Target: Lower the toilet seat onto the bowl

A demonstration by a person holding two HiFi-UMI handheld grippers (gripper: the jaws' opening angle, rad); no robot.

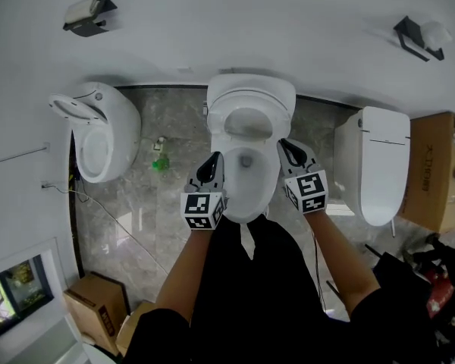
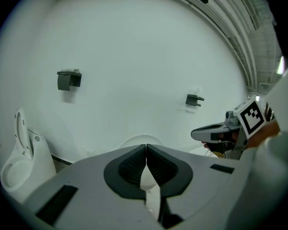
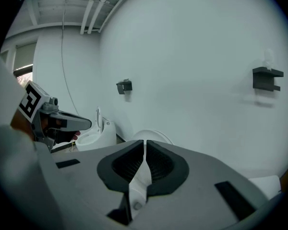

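Flanking the white ceramic toilet bowl (image 1: 271,192), left gripper (image 1: 212,160) and right gripper (image 1: 286,144) both pressed together, empty; with the white plastic seat (image 1: 250,101) upright behind it, could slip off closed tips and slam down.

Toilet (image 1: 252,97): white all over. Left toilet (image 1: 110,131) and right toilet (image 1: 381,165): white too. Wall (image 1: 250,21): plain white. Floor (image 1: 178,120): grey marble, pale veins. Left holder (image 1: 87,17) and right holder (image 1: 417,36): dark grey. Left gripper (image 1: 214,158) and right gripper (image 1: 284,144): black at the jaws from above. In the gripper views the shells are grey, pads (image 2: 134,164) black and ribbed. Left cube (image 1: 203,209), right cube (image 1: 307,192): black squares on white. Right box (image 1: 436,169), left box (image 1: 98,309): brown cardboard. Floor item (image 1: 161,163): green. Clothes (image 1: 243,302): black.
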